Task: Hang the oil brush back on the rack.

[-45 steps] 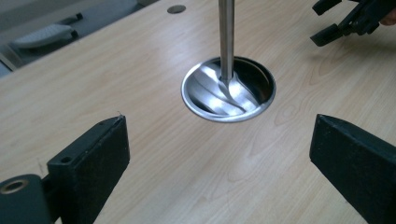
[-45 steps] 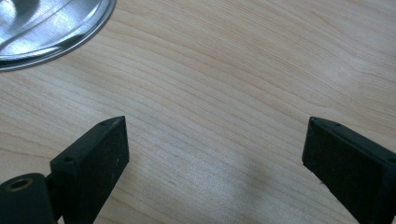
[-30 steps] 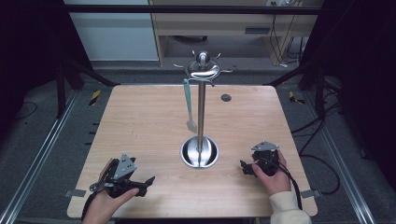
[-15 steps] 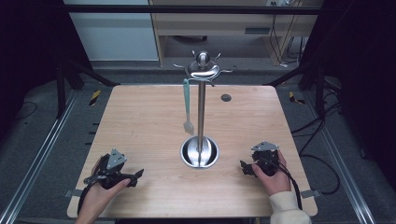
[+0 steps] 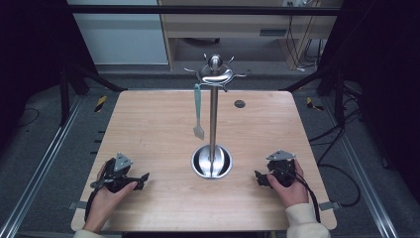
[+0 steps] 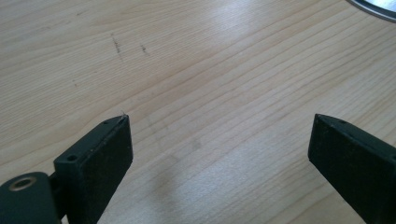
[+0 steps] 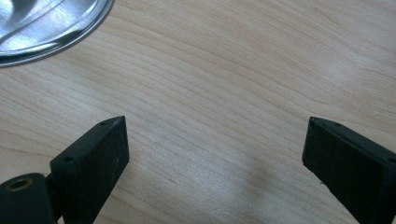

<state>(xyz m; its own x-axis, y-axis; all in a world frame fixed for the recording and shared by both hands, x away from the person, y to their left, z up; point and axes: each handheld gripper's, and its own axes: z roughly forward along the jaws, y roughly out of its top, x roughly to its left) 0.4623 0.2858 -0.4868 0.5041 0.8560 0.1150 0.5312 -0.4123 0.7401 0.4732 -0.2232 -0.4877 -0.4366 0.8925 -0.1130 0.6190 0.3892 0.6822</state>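
Fingers [image 6: 100,154] of the left gripper [image 5: 136,181] stood spread wide apart over bare wood, pinching nothing; ahead of them and off to the right, the rim of the round polished steel base [image 6: 373,7] just showed. Across the pale wooden surface [image 5: 148,124], the right gripper [image 5: 261,178] had its fingers [image 7: 93,154] spread just as wide and empty, with the same steel base [image 7: 46,23] lying ahead to their left. Between the two sets of fingers rose the tall steel utensil stand [image 5: 213,114], its hooked crown uppermost. From one hook, on the left gripper's side of the pole, hung a slim teal-handled spatula [image 5: 198,111], blade down, well apart from both grippers. Each gripper rested low near the surface's near edge, a hand [image 5: 106,201] behind it.
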